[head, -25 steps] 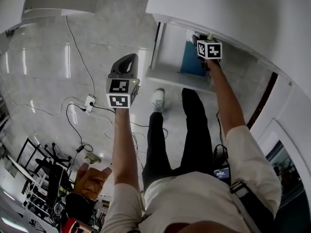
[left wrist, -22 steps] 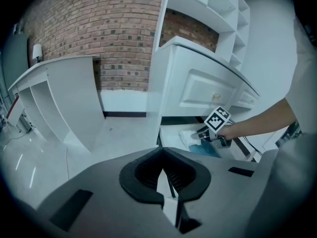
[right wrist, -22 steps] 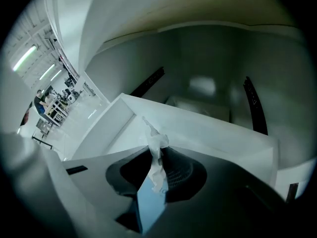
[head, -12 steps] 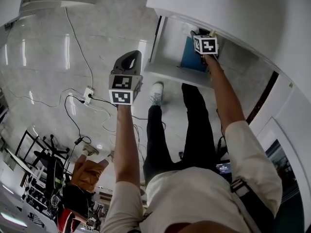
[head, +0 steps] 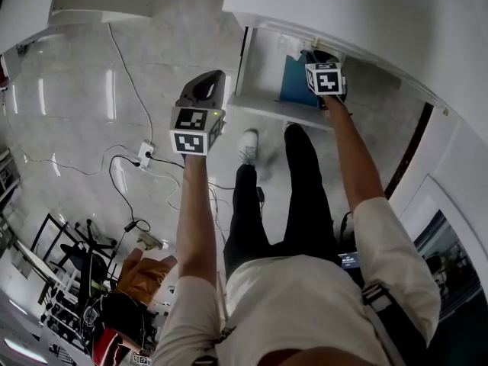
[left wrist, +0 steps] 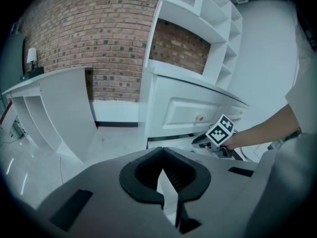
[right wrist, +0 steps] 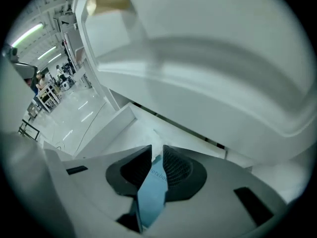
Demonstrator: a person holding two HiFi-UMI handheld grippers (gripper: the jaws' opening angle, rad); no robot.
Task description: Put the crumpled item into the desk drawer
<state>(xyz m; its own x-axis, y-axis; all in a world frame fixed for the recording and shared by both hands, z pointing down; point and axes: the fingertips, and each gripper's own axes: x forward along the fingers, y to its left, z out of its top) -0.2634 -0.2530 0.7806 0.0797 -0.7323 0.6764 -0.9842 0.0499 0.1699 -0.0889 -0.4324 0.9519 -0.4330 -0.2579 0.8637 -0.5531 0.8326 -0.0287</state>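
The white desk drawer (head: 274, 111) stands pulled out under the desk top. A blue notebook (head: 293, 90) lies in it, and a white crumpled item (head: 292, 46) rests at its back, just left of my right gripper (head: 321, 58). That gripper hangs over the drawer's right side. In the right gripper view its jaws (right wrist: 157, 150) are closing, with a narrow gap through which the notebook (right wrist: 151, 192) shows; nothing sits between the pads. My left gripper (head: 207, 82) is held in the air over the floor, left of the drawer, its jaws (left wrist: 162, 170) shut and empty.
A white desk top (head: 366, 14) overhangs the drawer. Cables and a power strip (head: 143, 155) trail across the shiny floor. The person's shoe (head: 248, 145) stands in front of the drawer. A chair frame and bags (head: 145, 277) sit at the lower left.
The right gripper reached a little deeper into the drawer, then came back slightly. The crumpled item now lies free to its left. The left gripper has barely moved.
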